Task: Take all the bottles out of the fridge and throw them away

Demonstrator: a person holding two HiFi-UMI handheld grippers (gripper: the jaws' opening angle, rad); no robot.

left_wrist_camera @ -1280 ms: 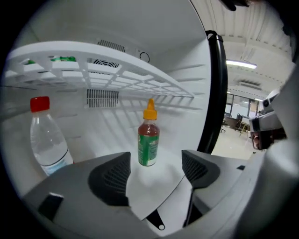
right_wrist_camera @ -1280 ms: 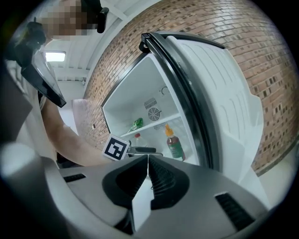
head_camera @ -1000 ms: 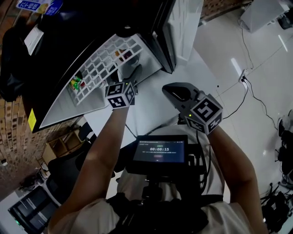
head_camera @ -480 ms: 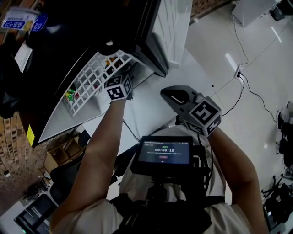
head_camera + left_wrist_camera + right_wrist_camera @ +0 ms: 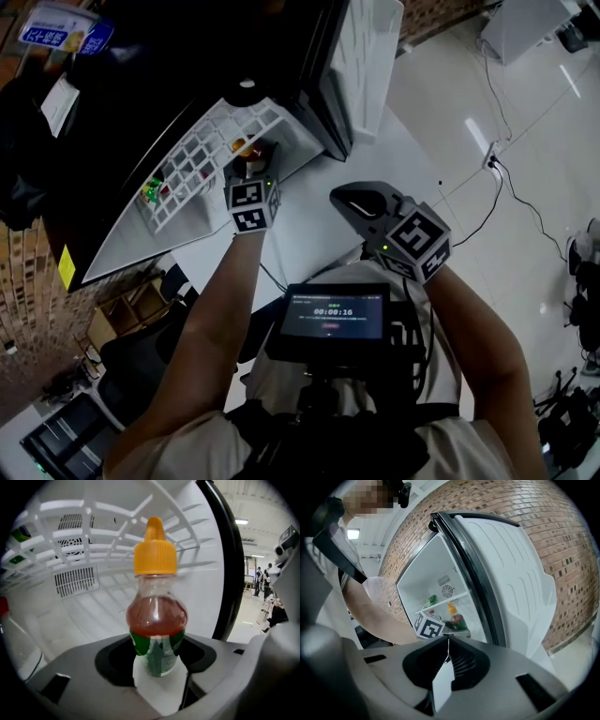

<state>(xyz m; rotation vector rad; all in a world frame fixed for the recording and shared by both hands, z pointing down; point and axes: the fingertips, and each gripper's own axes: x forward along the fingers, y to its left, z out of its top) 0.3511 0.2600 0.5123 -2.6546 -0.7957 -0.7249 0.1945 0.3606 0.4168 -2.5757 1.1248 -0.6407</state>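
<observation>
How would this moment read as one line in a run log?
left gripper: jaws just closed onto orange-capped bottle inside fridge | right gripper: shut, empty, outside fridge

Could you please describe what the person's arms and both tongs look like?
Both left tongs and right tongs are grey plastic with white pads, each carrying a white cube printed with black square markers. Arms are bare below short pale sleeves.

The screen [image 5: 330, 314] below the hand-held grippers shows a timer reading 00:00:16; nothing else is legible.
</observation>
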